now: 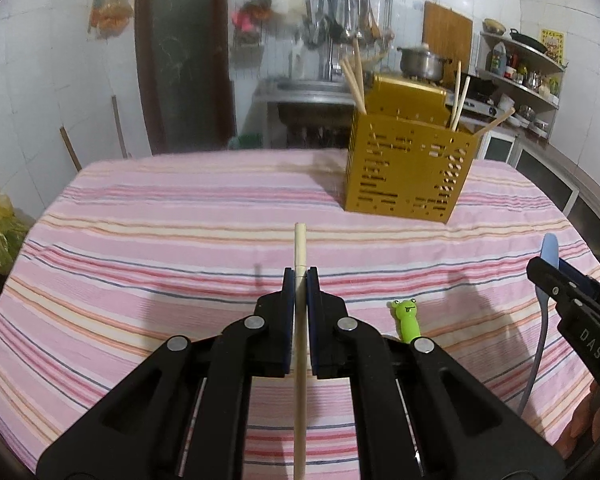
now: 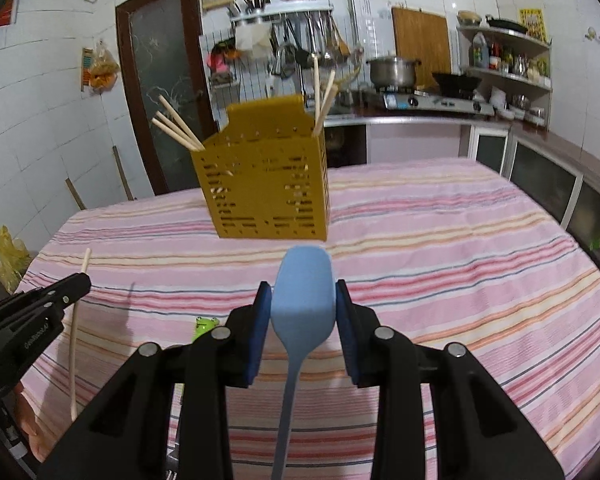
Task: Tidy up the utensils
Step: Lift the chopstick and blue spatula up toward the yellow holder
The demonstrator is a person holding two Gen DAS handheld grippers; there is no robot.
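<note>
L gripper (image 1: 300, 276) clamped on chopstick (image 1: 300, 248), R gripper (image 2: 302, 296) pinching blue spoon (image 2: 303, 300)

Both wrist views look forward and slightly down over the striped table (image 1: 140, 240) — sharing the yellow holder (image 2: 264, 192).

The striped tabletop (image 1: 180, 216) lies bare across its left half and across the wide band between its near edge and the yellow utensil holder (image 1: 408, 168), the only tall obstacle, which stands toward the far edge, right of centre. Chopsticks (image 1: 356, 76) project above the holder's left and right compartments and lean outward, narrowing entry from above at both ends; the middle of its top is open. A small green frog figure (image 1: 407, 318) lies near the near edge, between the two grippers.
</note>
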